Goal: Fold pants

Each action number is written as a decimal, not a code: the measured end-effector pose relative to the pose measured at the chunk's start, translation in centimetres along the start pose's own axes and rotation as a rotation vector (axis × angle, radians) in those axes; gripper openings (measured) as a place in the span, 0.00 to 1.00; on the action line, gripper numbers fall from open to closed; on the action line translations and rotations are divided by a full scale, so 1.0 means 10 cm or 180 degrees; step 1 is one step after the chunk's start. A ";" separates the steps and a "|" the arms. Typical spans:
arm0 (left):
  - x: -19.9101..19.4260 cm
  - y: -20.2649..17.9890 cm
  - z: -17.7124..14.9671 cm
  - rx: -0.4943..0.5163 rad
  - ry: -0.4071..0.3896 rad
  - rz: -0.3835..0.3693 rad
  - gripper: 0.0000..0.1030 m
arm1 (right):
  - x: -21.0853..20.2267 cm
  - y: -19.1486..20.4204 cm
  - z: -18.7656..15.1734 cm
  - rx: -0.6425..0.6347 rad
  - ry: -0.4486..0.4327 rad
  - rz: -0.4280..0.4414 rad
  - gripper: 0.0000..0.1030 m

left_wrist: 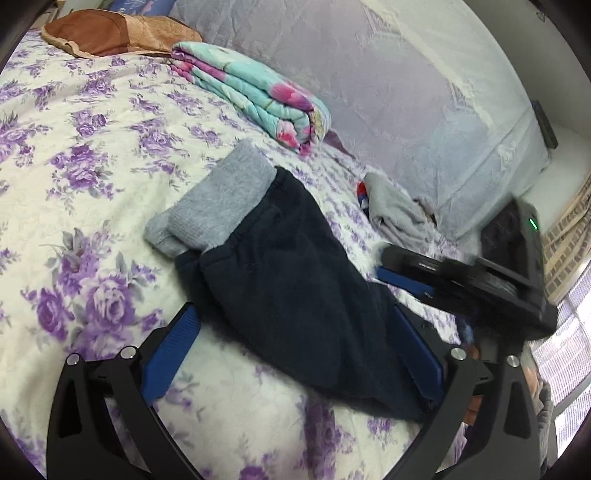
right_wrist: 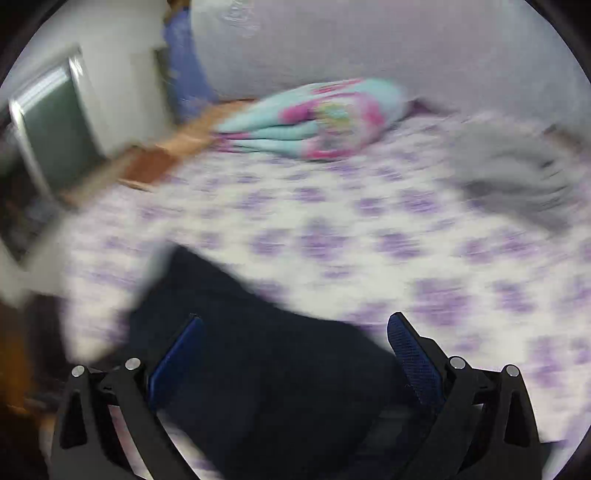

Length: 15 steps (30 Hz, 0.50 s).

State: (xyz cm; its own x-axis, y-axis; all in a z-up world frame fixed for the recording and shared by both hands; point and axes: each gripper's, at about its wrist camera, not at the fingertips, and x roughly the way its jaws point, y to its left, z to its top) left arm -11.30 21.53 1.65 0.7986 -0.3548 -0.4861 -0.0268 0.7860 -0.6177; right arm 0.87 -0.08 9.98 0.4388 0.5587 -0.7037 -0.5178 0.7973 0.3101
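Dark navy fleece pants (left_wrist: 280, 280) lie right under my left tongs (left_wrist: 295, 332), on the bed between the spread blue ribbed pads, which touch nothing. The pants sit bunched into a narrow bundle on the purple-rose quilted bedspread (left_wrist: 74, 166), with a grey knitted lining or inner layer (left_wrist: 218, 206) poking out at the far end, past a gathered elastic edge.

My right tongs (right_wrist: 295, 339) are also wide apart and hold nothing; they hang over the near end of the same dark cloth (right_wrist: 266, 369). That view is smeared by motion, so I cannot say whether the pads touch the fabric. In the left view the right tool (left_wrist: 461, 273) shows as a black body with a blue pad, just beside the pants' right edge.

I judge this garment soft, thick and fairly light, limp rather than springy, with a fuzzy nap that should grip the ribbed pads well. It will sag and slump if lifted by one point, so I would pinch the gathered elastic edge or an outer hem corner, where the layers bunch firmly, one tool at each side.

Farther off sit a folded turquoise and pink floral quilt (left_wrist: 255, 96), a crumpled grey garment (left_wrist: 395, 206), a brown satin pillow (left_wrist: 110, 33) and pale lace netting (left_wrist: 424, 92) along the bed.
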 end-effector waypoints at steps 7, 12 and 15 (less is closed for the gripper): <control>0.06 -0.03 -0.04 0.0299 0.0065 0.0111 0.96 | 0.76 0.46 0.08 0.0061 0.0517 0.0378 0.30; 0.05 0.06 0.00 0.0208 0.0069 -0.0067 0.96 | 0.98 0.51 0.21 0.0055 0.0671 0.0295 0.32; 0.05 0.05 -0.01 0.0183 0.0065 -0.0045 0.96 | 0.74 0.69 0.34 -0.0171 0.0366 0.0528 0.32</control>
State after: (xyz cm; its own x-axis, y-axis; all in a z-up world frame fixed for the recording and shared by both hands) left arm -10.97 21.75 1.05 0.7863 -0.3758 -0.4905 0.0194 0.8084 -0.5883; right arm 3.01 10.34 9.11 0.2593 0.6491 -0.7151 -0.6158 0.6815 0.3953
